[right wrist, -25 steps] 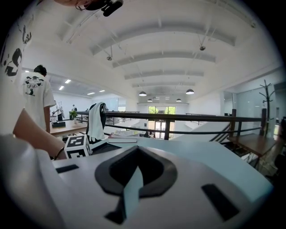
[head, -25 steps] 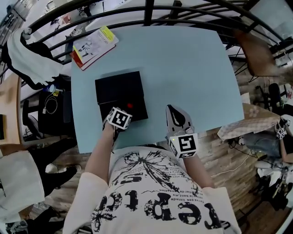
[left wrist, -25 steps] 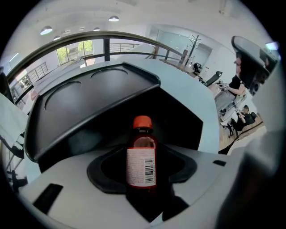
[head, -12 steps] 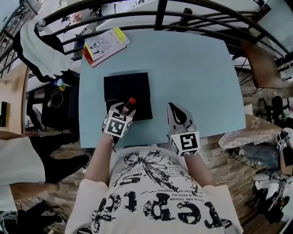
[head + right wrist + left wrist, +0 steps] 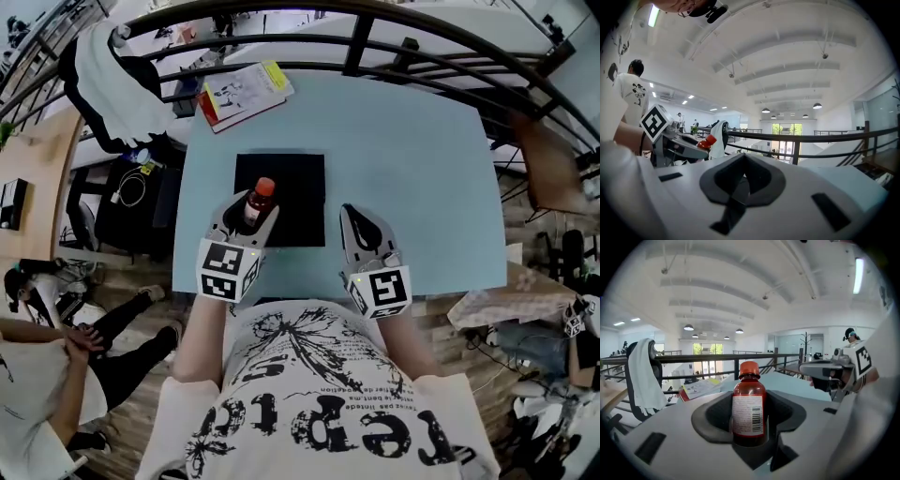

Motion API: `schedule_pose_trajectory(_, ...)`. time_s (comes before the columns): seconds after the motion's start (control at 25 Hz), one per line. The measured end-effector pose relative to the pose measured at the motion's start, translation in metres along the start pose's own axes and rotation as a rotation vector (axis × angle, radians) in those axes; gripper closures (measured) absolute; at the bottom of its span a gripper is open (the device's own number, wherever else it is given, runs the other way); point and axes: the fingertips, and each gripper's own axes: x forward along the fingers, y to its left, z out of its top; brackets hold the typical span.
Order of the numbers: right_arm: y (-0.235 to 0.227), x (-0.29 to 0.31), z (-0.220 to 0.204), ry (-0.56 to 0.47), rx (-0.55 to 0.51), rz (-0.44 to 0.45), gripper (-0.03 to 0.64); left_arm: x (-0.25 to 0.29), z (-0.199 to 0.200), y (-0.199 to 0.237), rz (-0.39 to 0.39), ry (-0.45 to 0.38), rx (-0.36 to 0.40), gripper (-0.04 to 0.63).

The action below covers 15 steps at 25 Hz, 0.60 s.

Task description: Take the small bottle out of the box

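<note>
**Small bottle clamped in my left tongs, over the black box**

My left tongs [image 5: 749,414] are clamped on the small bottle [image 5: 749,401], one dark pad pressing each side of its lower body. The bottle stands upright. It is brown, with an orange-red cap and a white label bearing a barcode that faces my camera.

In the head view the bottle shows over the 9 o'clock half of the black box [image 5: 302,192]. I cannot tell whether its foot is clear of the box or still inside. What shows of the box is plain black, and I can make out no detail within it. The box lies flat on the pale blue surface [image 5: 412,141], toward 9 o'clock from the surface's middle.

My right tongs [image 5: 742,182] are pressed together with nothing between them. They are at about 6 o'clock on the surface, just beside the box's 3 o'clock edge and apart from it, pointing toward 12 o'clock.

A booklet [image 5: 246,92] with a yellow patch lies at the surface's 11 o'clock corner, partly over the edge. Beyond the surface runs a dark railing [image 5: 394,49], and a white and black garment [image 5: 112,84] is draped over it at 10 o'clock.
</note>
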Motion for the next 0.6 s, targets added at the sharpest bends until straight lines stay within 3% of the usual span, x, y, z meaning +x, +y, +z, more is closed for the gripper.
schedule_pose_trajectory(0.36, 0.025, 0.007, 0.022, -0.059, -0.027, 0.052, 0.609, -0.057, 0.049, 0.008, 0.089, -0.275, -0.015, 0.365)
schedule_pose_trajectory(0.6, 0.031, 0.005, 0.029, -0.076, -0.034, 0.064, 0.609, -0.069, 0.052, 0.007, 0.107, -0.305, -0.010, 0.365)
